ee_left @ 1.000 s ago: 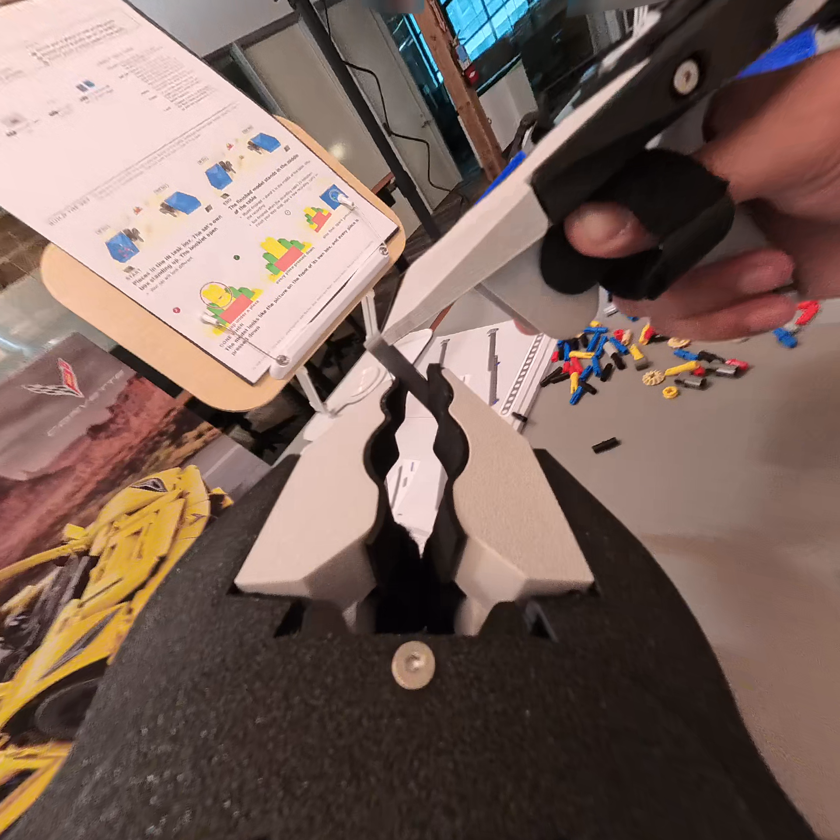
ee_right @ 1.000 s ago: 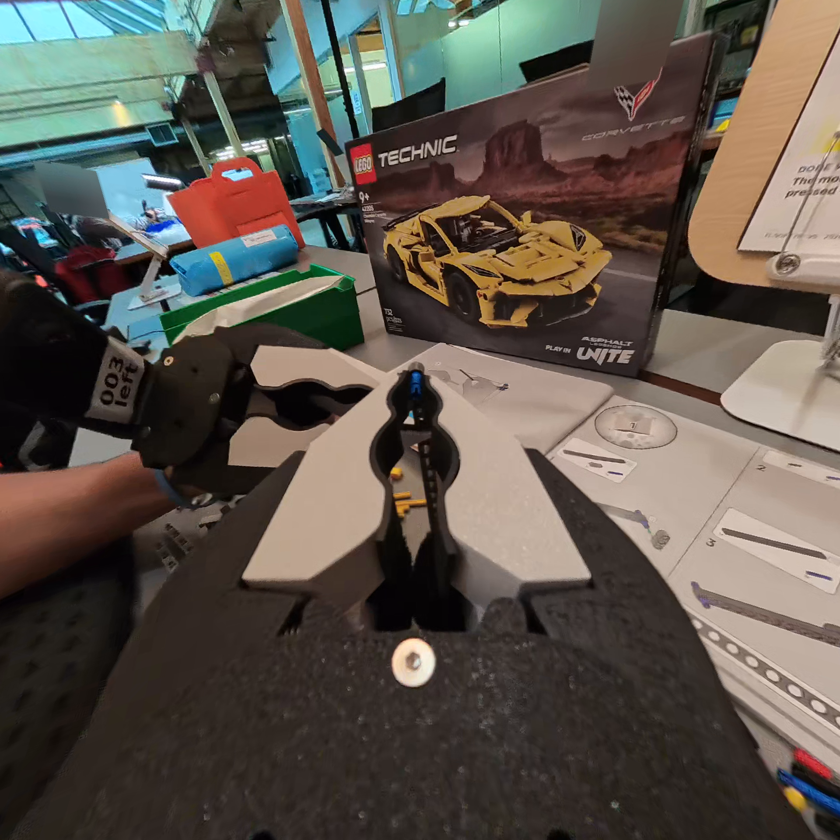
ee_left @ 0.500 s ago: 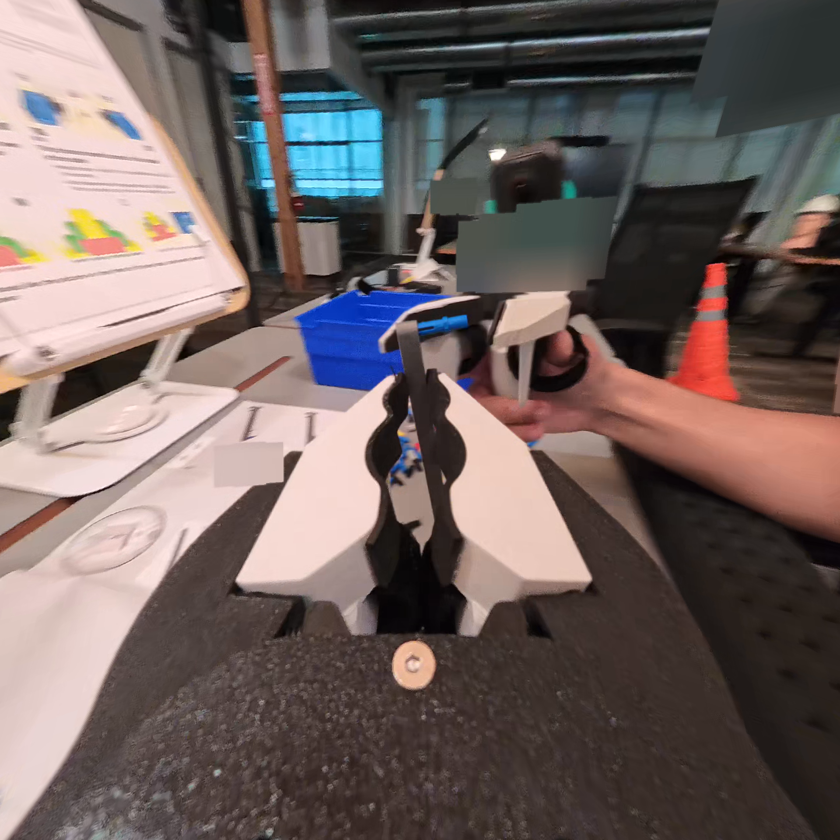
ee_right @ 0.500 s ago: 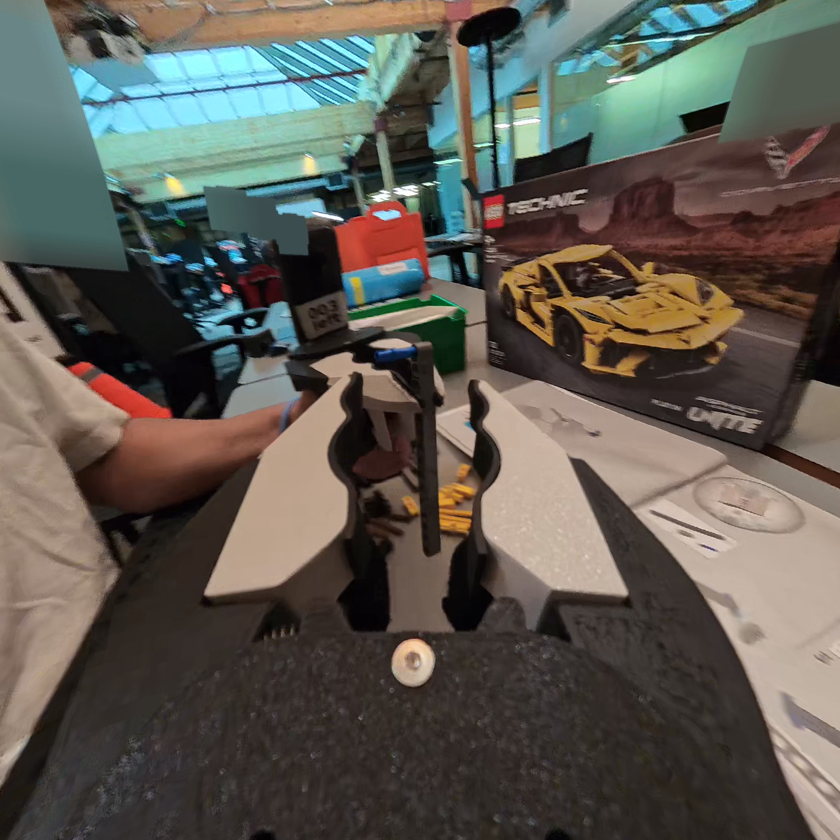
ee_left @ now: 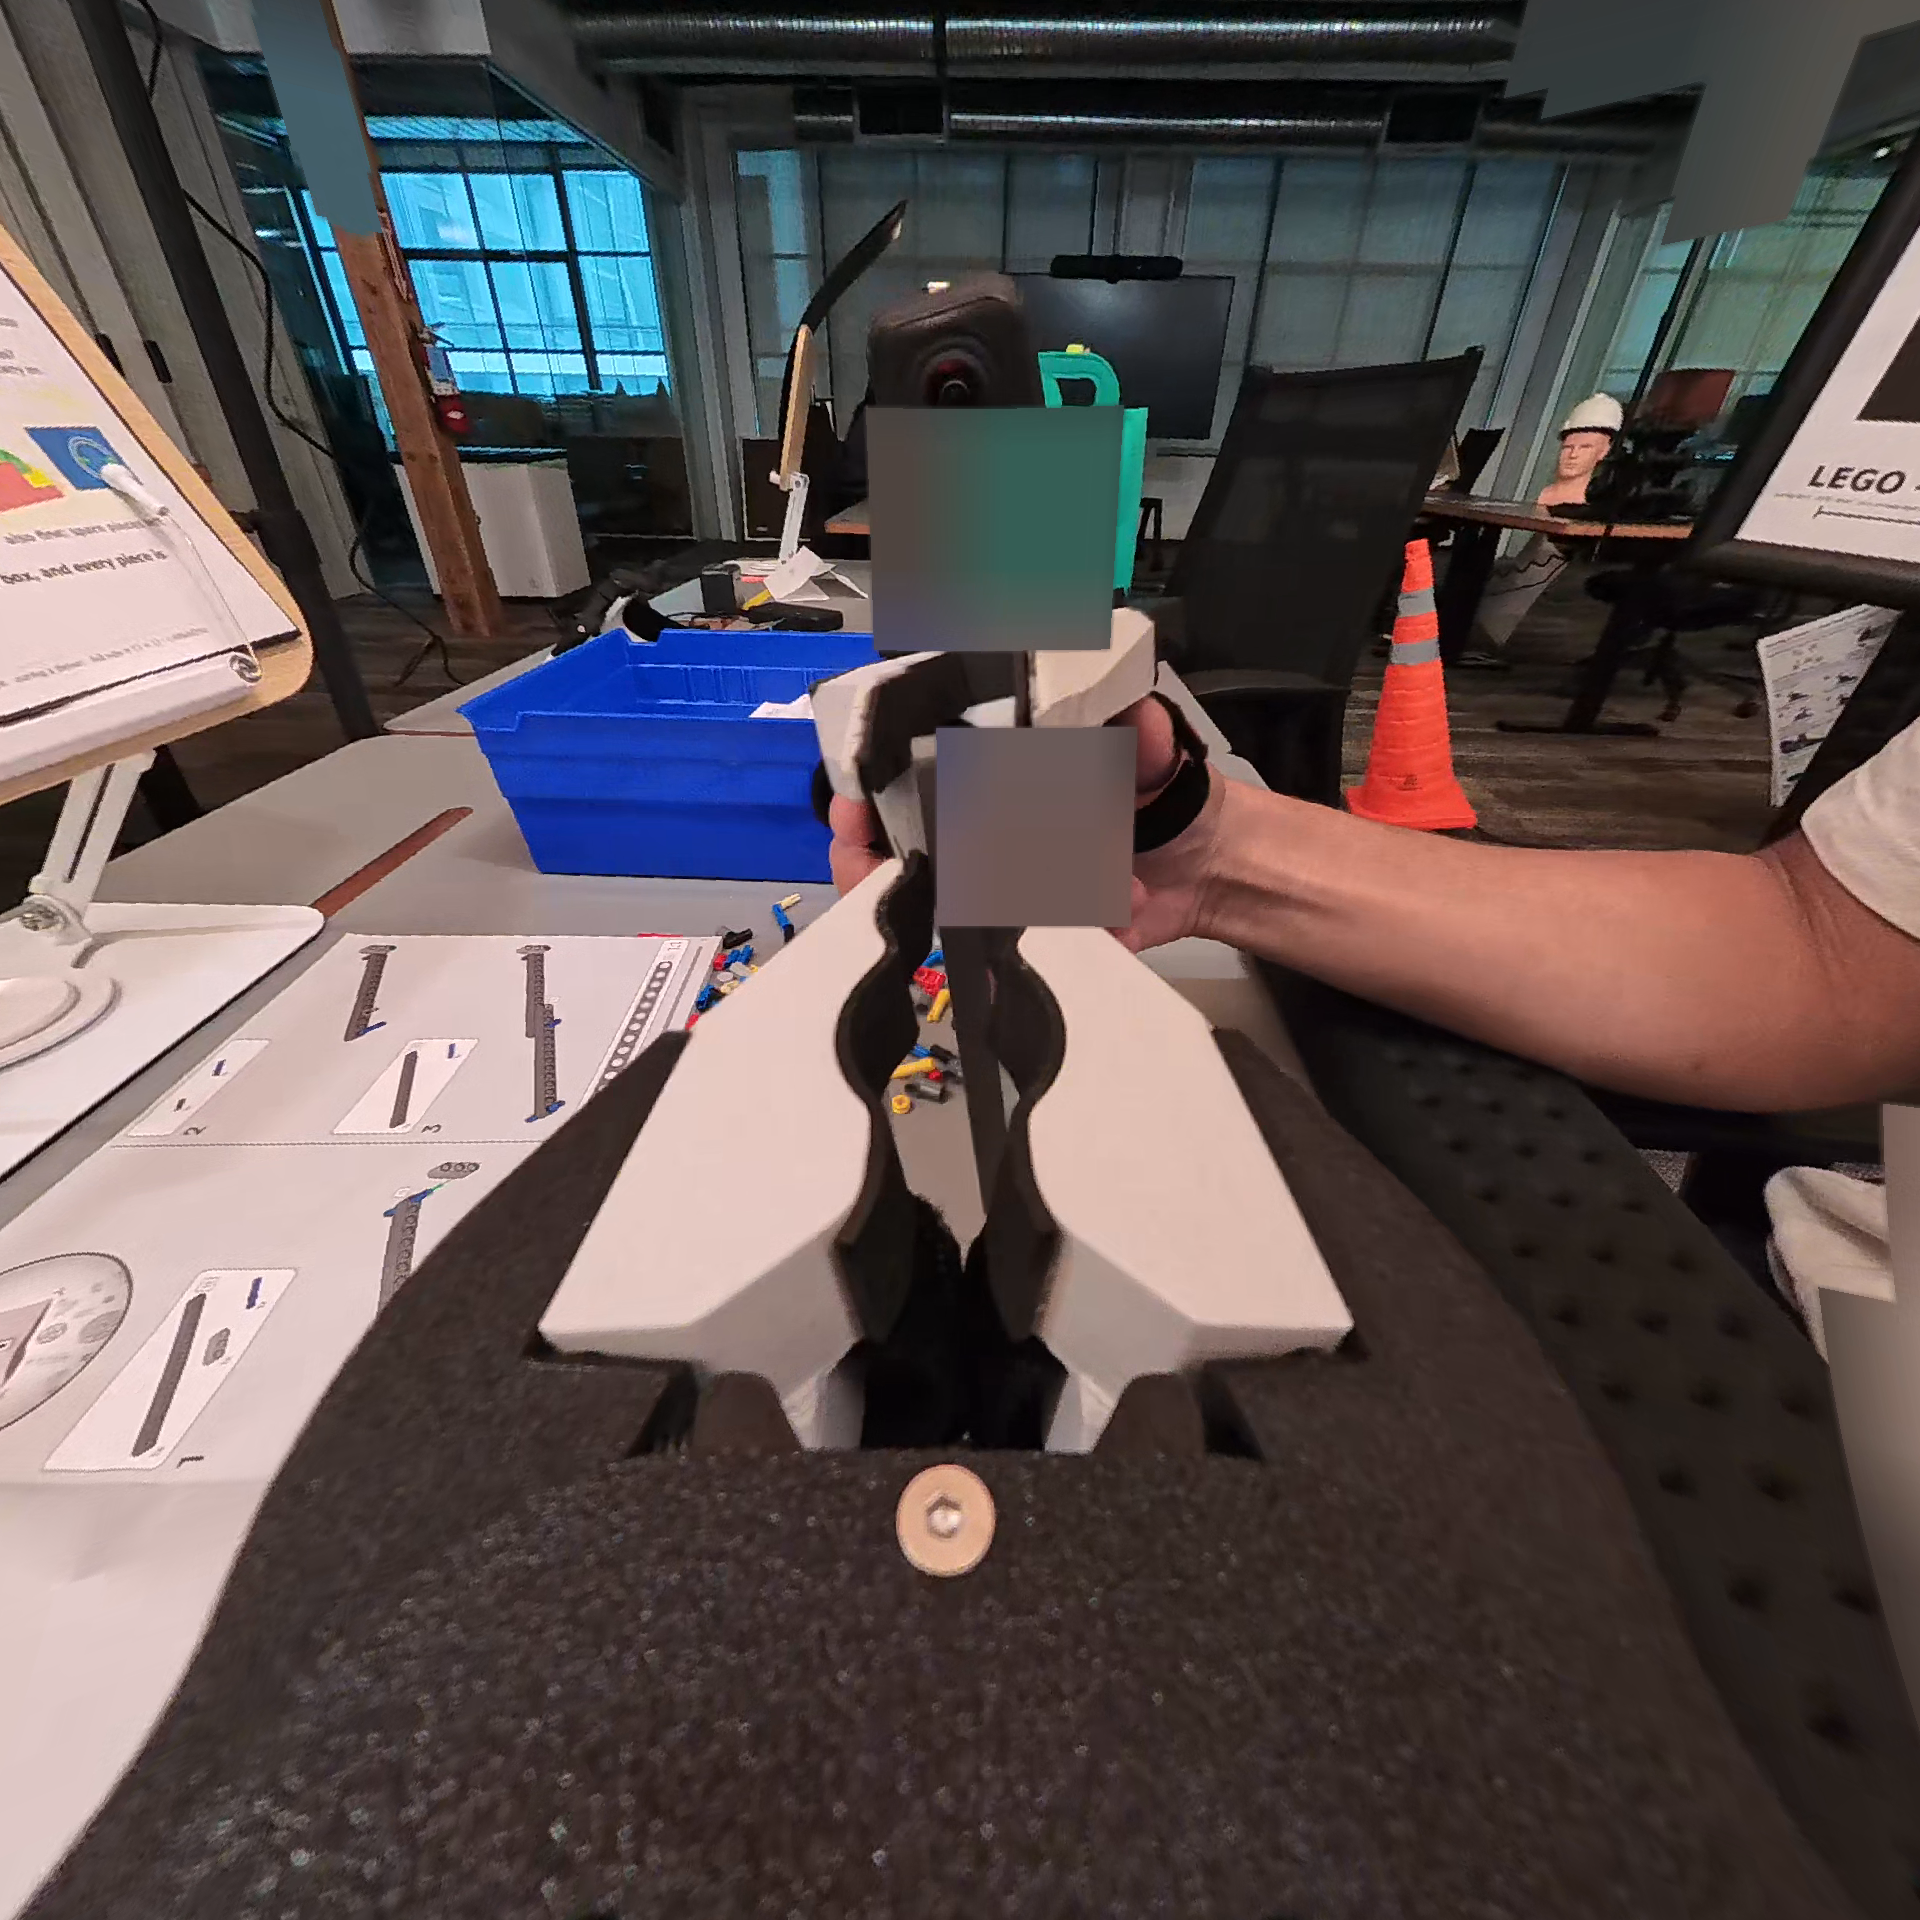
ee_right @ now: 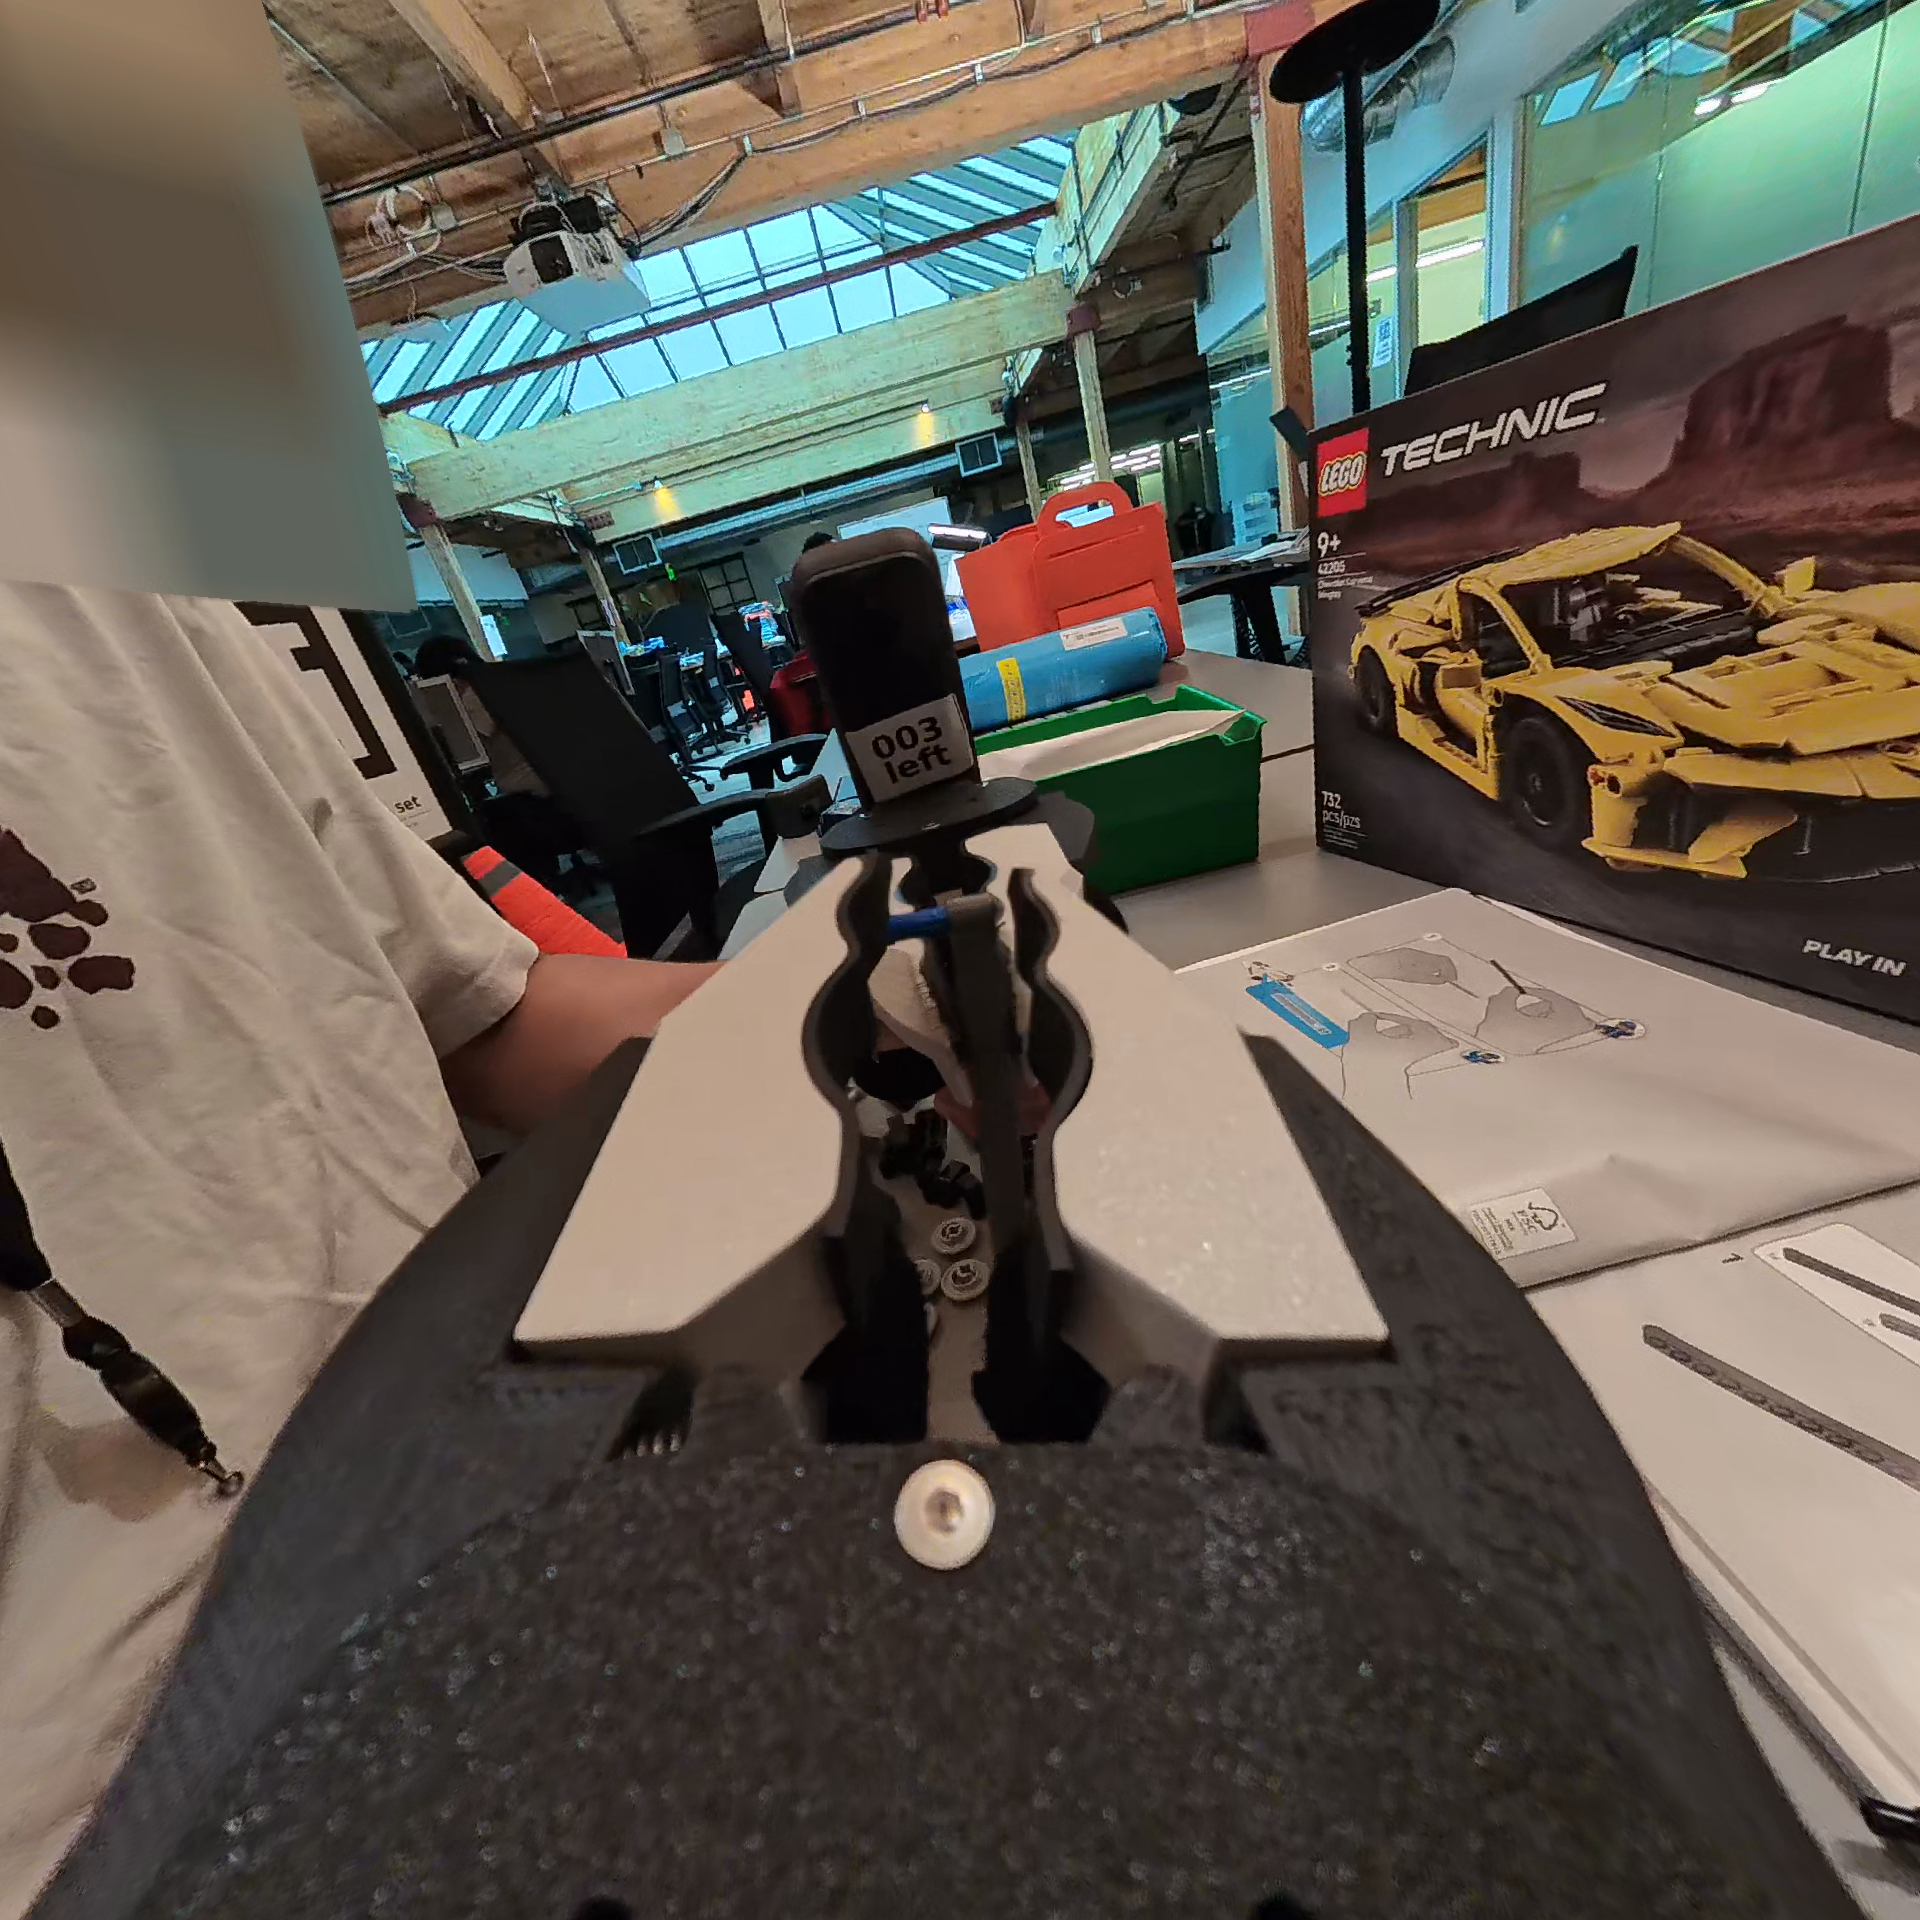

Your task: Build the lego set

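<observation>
The dark beam (ee_left: 977,1081) stands upright, long axis running along both sets of fingers, pinched in the left gripper (ee_left: 951,935) while the right gripper (ee_right: 945,904), facing it, stands narrowly open around the beam.

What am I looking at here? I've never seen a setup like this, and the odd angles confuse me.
There is no robot. A person holds a two-finger gripper in each hand, and each one carries a camera looking along its fingers. One picture is from the left gripper, the other from the right gripper. They face each other, so each view shows the other gripper farther off. A long dark beam with a blue pin runs between them. The left looks clamped on it, while the right's fingers stand slightly apart around it. On the grey table lie instruction sheets, loose Lego pieces, a blue bin and the set's box.
</observation>
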Motion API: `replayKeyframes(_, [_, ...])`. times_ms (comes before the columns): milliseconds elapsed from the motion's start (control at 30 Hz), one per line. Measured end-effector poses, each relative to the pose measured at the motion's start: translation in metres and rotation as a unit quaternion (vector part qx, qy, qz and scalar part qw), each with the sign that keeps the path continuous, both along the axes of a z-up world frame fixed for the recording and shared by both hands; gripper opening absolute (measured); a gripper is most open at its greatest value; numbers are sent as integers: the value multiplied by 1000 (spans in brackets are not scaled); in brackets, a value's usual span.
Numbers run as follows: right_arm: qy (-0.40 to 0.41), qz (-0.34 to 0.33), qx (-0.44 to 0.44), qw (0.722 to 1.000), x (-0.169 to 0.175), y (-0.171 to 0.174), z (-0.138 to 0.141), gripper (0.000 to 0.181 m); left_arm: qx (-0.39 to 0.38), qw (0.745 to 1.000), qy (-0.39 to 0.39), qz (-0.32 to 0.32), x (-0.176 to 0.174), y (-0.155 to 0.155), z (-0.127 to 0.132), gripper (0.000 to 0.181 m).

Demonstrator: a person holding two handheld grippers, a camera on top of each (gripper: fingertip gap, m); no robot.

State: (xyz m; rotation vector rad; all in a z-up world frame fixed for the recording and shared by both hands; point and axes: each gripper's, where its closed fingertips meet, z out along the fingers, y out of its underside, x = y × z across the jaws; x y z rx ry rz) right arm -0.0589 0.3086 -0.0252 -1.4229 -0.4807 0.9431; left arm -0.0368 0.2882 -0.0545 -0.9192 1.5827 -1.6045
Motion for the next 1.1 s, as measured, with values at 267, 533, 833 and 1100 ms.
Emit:
replayKeyframes(267, [-6, 10, -1, 1000, -2, -3, -2, 28, -8, 1000, 0, 2, -1, 4, 1, 6])
replayKeyframes(533, [-46, -4, 17, 999, -3, -3, -7, 26, 27, 1000, -2, 16, 0, 3, -1, 6])
replayKeyframes(833, [-17, 10, -24, 1000, -2, 1, -13, 27, 66, 997, 4, 41, 1, 10, -6, 6])
replayKeyframes(1100, [-30, 6, -21, 999, -2, -1, -14, 25, 51, 998, 6, 30, 0, 6, -6, 6])
